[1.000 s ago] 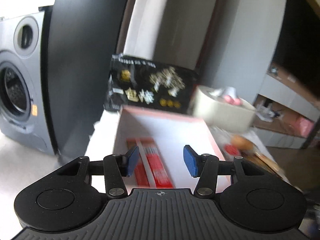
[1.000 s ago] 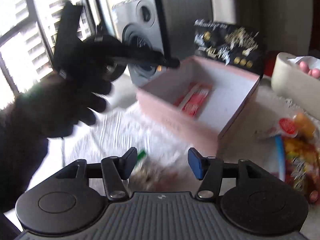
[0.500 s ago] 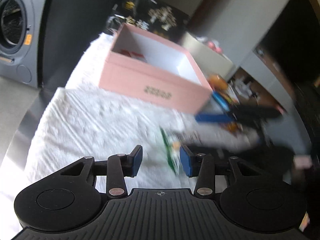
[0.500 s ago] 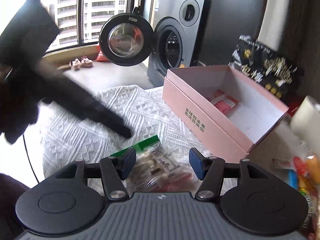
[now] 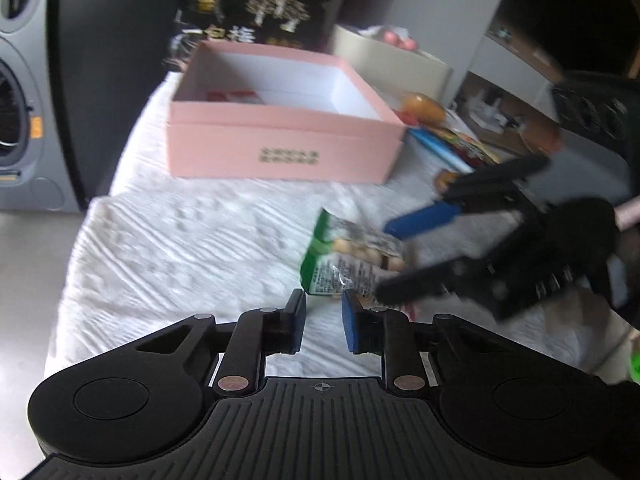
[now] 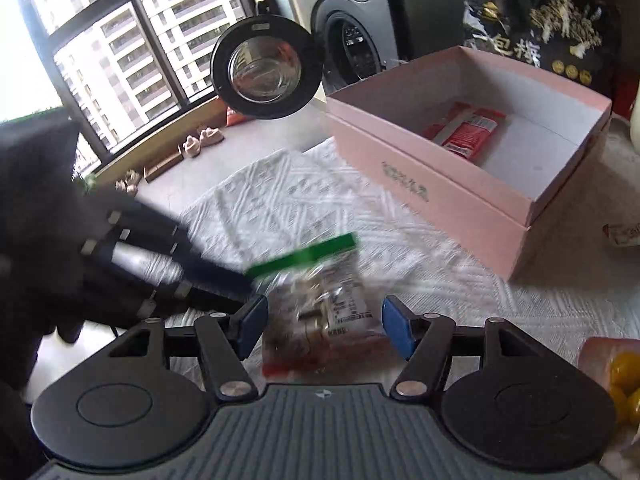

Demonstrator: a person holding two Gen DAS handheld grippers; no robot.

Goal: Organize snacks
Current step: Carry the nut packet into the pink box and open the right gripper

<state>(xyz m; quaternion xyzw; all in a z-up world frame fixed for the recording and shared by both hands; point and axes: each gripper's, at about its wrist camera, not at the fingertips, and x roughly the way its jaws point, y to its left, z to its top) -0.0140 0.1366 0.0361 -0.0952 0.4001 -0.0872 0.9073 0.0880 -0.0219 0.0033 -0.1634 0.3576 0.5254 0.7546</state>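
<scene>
A clear snack bag with a green top (image 5: pixel 348 256) lies on the white textured cloth (image 5: pixel 192 240). In the right wrist view the bag (image 6: pixel 320 300) sits between my right gripper's (image 6: pixel 322 326) open fingers, which do not close on it. My left gripper (image 5: pixel 323 324) is open with a narrow gap, empty, just short of the bag's near left corner. The open pink box (image 5: pixel 280 120) stands behind, with a red snack pack (image 6: pixel 466 130) inside. The right gripper also shows in the left wrist view (image 5: pixel 400 256), its fingers above and below the bag.
A black printed bag (image 5: pixel 256 20) leans behind the box. A cream tub (image 5: pixel 392 60) and more snacks (image 5: pixel 452 140) lie to the right of the box. A washing machine with its door open (image 6: pixel 266 66) stands left of the table.
My left gripper has pulled back from over the box, come down near the snack bag and narrowed. My right gripper has moved forward so that the bag lies between its fingers.
</scene>
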